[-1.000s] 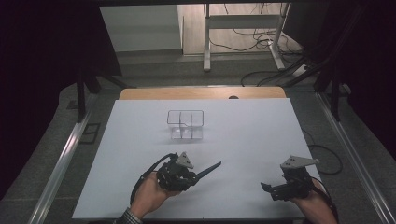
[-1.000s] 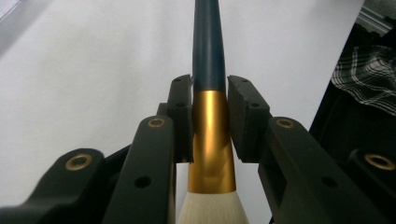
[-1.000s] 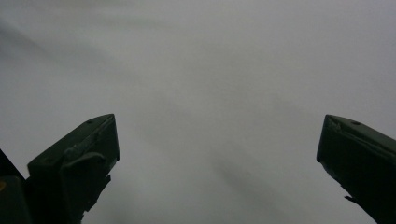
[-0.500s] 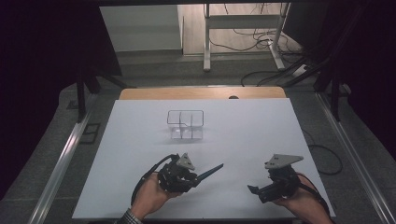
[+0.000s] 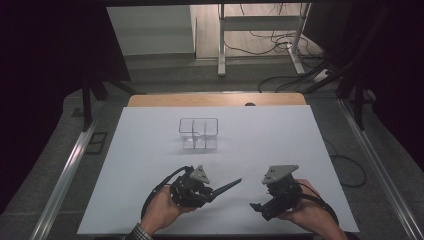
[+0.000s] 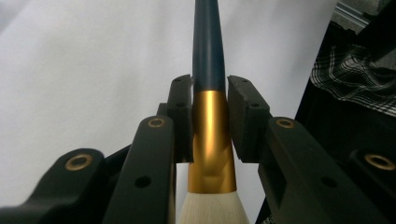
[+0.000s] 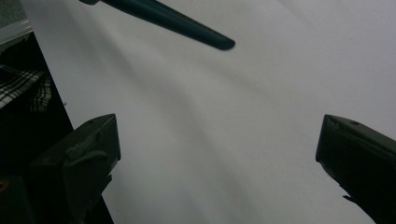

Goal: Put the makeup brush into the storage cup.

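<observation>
A big white table [image 5: 150, 165] fills the middle of the high view. Far back on the table stands a clear box [image 5: 198, 133] with little rooms inside. It is well apart from both hands.

Near the front edge, the left hand [image 5: 159, 210] holds the left gripper [image 5: 212, 191]. Its jaws are closed on a brush [image 5: 225, 187]. In the left gripper view the jaws squeeze the gold band [image 6: 210, 140] of the brush, one on each side. The dark blue handle [image 6: 207, 42] points away over the table, and the pale hairs [image 6: 212, 210] sit low between the jaws.

The right hand [image 5: 307, 212] holds the right gripper [image 5: 256, 206] near the brush tip, not touching it. In the right gripper view its jaws are wide apart with nothing between them, and the handle end [image 7: 187, 25] shows above, over the white table.
</observation>
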`<state>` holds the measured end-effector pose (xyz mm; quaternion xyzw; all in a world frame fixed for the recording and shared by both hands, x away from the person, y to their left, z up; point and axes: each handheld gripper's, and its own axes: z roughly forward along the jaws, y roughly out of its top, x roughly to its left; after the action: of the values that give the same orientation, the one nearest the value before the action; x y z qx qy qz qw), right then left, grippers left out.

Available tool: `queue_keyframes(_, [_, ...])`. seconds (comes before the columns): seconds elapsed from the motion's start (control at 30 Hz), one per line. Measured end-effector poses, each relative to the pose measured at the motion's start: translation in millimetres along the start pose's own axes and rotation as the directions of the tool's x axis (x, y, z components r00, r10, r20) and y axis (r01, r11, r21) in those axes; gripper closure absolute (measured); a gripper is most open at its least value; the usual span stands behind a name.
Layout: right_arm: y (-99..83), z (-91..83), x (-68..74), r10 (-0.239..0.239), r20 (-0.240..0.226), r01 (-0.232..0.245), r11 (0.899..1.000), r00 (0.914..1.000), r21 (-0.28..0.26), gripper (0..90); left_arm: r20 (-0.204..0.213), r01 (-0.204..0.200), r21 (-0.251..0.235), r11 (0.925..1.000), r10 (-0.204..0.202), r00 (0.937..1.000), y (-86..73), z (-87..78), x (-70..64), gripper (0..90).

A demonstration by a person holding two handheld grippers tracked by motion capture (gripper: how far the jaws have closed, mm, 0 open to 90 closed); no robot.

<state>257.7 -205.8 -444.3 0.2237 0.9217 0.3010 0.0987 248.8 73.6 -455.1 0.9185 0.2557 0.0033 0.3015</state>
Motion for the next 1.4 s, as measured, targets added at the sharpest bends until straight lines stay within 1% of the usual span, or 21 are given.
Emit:
queue_keyframes(0.03, [3.9,2.8,1.5,-0.008,-0.006,0.008,1.0,0.9999,0.005,0.7,0.003,-0.001,0.002,1.0,0.001,1.0,0.1,0.5,-0.1,73.1])
queue_keyframes(0.1, [5.7,4.3,2.1,-0.011,-0.01,0.011,1.0,0.9999,0.008,0.7,0.005,-0.004,0.005,1.0,0.004,1.0,0.6,1.3,-0.5,73.0])
queue_keyframes(0.23, [11.9,10.8,3.2,-0.045,-0.012,0.045,0.999,0.9989,0.022,1.5,0.013,-0.01,0.01,0.9999,0.009,0.9999,1.3,3.2,-1.0,73.1])
queue_keyframes(0.3, [14.8,13.6,4.4,-0.059,-0.017,0.06,0.998,0.9981,0.023,3.4,0.016,-0.012,0.015,0.9998,0.012,0.9998,1.8,3.7,-1.5,73.1])
queue_keyframes(0.33, [16.2,15.0,4.5,-0.074,-0.021,0.074,0.997,0.9971,0.025,3.8,0.019,-0.014,0.015,0.9998,0.013,0.9997,2.1,4.1,-1.7,73.1])
queue_keyframes(0.43, [20.0,19.3,7.1,-0.092,-0.027,0.093,0.995,0.9954,0.035,5.8,0.025,-0.02,0.019,0.9996,0.02,0.9995,3.0,5.1,-2.2,73.1])
queue_keyframes(0.57, [23.7,25.7,9.6,-0.133,-0.043,0.135,0.989,0.9902,0.054,9.1,0.03,-0.029,0.023,0.9993,0.028,0.9992,3.9,5.7,-2.6,73.1])
queue_keyframes(0.63, [25.7,31.5,10.6,-0.155,-0.062,0.159,0.985,0.9859,0.065,11.8,0.032,-0.032,0.028,0.9991,0.031,0.999,4.1,6.3,-2.5,73.0])
queue_keyframes(0.7, [26.2,33.3,10.4,-0.159,-0.071,0.164,0.984,0.9847,0.065,12.5,0.036,-0.034,0.032,0.9989,0.033,0.9988,4.1,6.8,-2.3,73.0])
queue_keyframes(0.77, [27.6,36.1,10.6,-0.172,-0.068,0.177,0.982,0.9828,0.071,14.1,0.04,-0.037,0.032,0.9988,0.035,0.9986,4.3,7.1,-2.6,73.1])
queue_keyframes(0.8, [28.0,37.1,10.2,-0.178,-0.075,0.183,0.981,0.9812,0.069,14.9,0.041,-0.037,0.032,0.9988,0.035,0.9985,4.4,7.2,-2.8,73.1])
queue_keyframes(0.87, [29.4,38.9,10.6,-0.191,-0.071,0.196,0.978,0.9791,0.073,16.5,0.045,-0.038,0.033,0.9988,0.036,0.9983,4.7,7.7,-3.2,73.1])
queue_keyframes(1.0, [32.7,43.3,11.9,-0.237,-0.065,0.242,0.967,0.9694,0.084,20.5,0.05,-0.048,0.041,0.998,0.046,0.9977,5.6,8.6,-3.8,73.0])
queue_keyframes(1.03, [33.5,44.8,11.9,-0.241,-0.076,0.247,0.966,0.9674,0.08,22.1,0.053,-0.049,0.041,0.9979,0.047,0.9975,5.8,8.9,-4.1,73.0])
queue_keyframes(1.07, [34.4,45.8,12.2,-0.249,-0.072,0.255,0.963,0.9658,0.085,23.2,0.053,-0.051,0.04,0.9979,0.049,0.9974,5.9,9.1,-4.4,73.1])
queue_keyframes(1.13, [35.6,48.3,13.2,-0.254,-0.084,0.261,0.962,0.9634,0.082,25.8,0.058,-0.055,0.042,0.9976,0.052,0.9969,6.4,9.4,-4.7,73.0])
queue_keyframes(1.17, [36.5,49.1,13.5,-0.266,-0.083,0.273,0.958,0.9604,0.088,26.9,0.059,-0.058,0.043,0.9974,0.055,0.9967,6.6,9.3,-4.9,73.0])
queue_keyframes(1.2, [37.0,50.5,13.7,-0.27,-0.101,0.278,0.957,0.9576,0.08,28.9,0.062,-0.06,0.045,0.9972,0.057,0.9964,6.8,9.5,-4.8,73.0])
queue_keyframes(1.27, [38.4,51.7,15.2,-0.305,-0.086,0.313,0.946,0.9483,0.088,32.9,0.064,-0.061,0.046,0.9971,0.058,0.9963,6.9,9.8,-4.8,73.0])
queue_keyframes(1.3, [39.1,52.4,16.2,-0.317,-0.082,0.323,0.942,0.945,0.091,35.3,0.062,-0.062,0.047,0.997,0.059,0.9964,6.9,10.0,-5.1,73.0])
queue_keyframes(1.4, [40.4,54.8,18.3,-0.334,-0.092,0.342,0.935,0.938,0.095,41.0,0.066,-0.063,0.049,0.9969,0.059,0.9961,7.0,10.2,-5.2,73.0])
